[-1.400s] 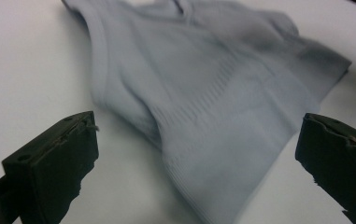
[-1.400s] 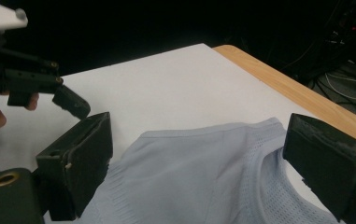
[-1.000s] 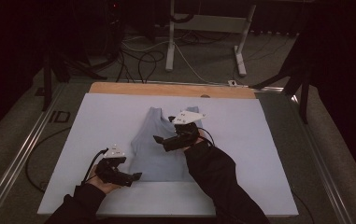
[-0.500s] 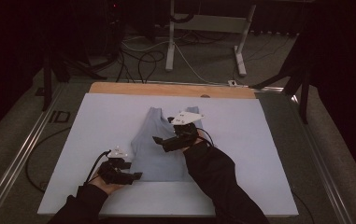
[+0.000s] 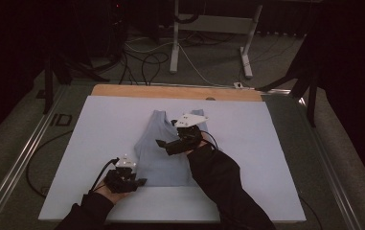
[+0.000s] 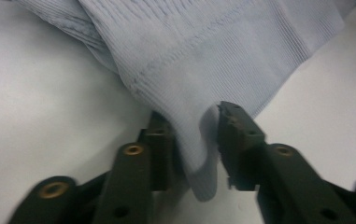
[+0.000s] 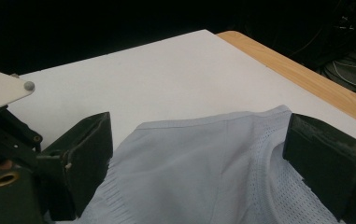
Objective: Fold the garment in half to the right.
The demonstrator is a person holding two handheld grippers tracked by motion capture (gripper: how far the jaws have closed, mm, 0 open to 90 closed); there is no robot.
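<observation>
White mat (image 5: 98, 143); left tongs (image 6: 196, 140) pinching garment (image 6: 203, 60).

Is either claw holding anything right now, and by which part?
The left claw has just been closing on the shirt, pinching its bottom hem corner. The right claw stands open over the shirt, gripping nothing.

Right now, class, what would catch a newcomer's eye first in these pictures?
A pale blue garment lies spread in the middle of the white table cover. The left gripper has just been closing on its near corner, the cloth bunched between the jaws. The right gripper hangs open above the garment's middle.
</observation>
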